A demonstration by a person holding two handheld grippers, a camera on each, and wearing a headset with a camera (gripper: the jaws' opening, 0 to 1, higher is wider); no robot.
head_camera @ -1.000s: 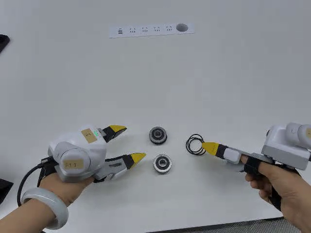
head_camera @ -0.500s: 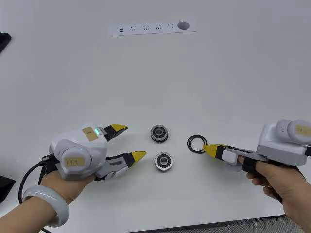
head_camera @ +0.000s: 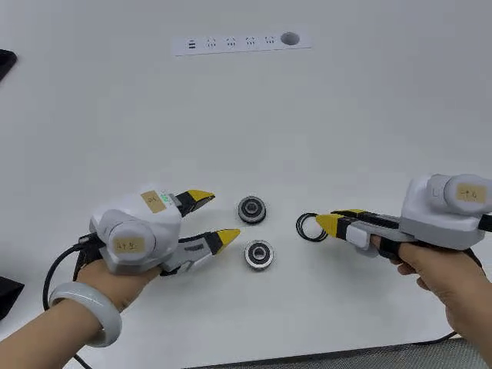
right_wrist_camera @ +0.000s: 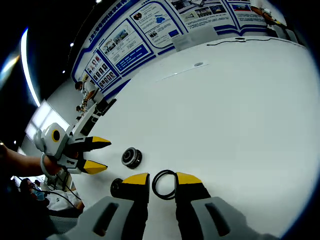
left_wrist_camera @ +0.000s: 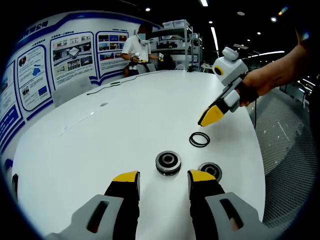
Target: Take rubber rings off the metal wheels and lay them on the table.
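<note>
Two small metal wheels with dark rims lie on the white table, one farther (head_camera: 251, 208) and one nearer (head_camera: 258, 254). Two thin black rubber rings (head_camera: 310, 227) lie overlapped on the table to their right. My left gripper (head_camera: 215, 217) is open, its yellow tips just left of the wheels; its own view has the far wheel (left_wrist_camera: 168, 161) straight ahead of the jaws and the near wheel (left_wrist_camera: 210, 171) to the right. My right gripper (head_camera: 332, 220) is narrowly open with nothing in it, tips at the rings' right edge. The rings (right_wrist_camera: 165, 183) lie just beyond its tips.
A white power strip (head_camera: 241, 42) lies at the far side of the table. The near table edge (head_camera: 323, 357) runs just under both hands. A black cable (head_camera: 58, 265) trails from the left gripper. A person (left_wrist_camera: 136, 49) stands beyond the far end of the table.
My left gripper has edged right, closer to the wheels. My right gripper has lifted a little and rolled, so both of its jaws now show by the rings.
</note>
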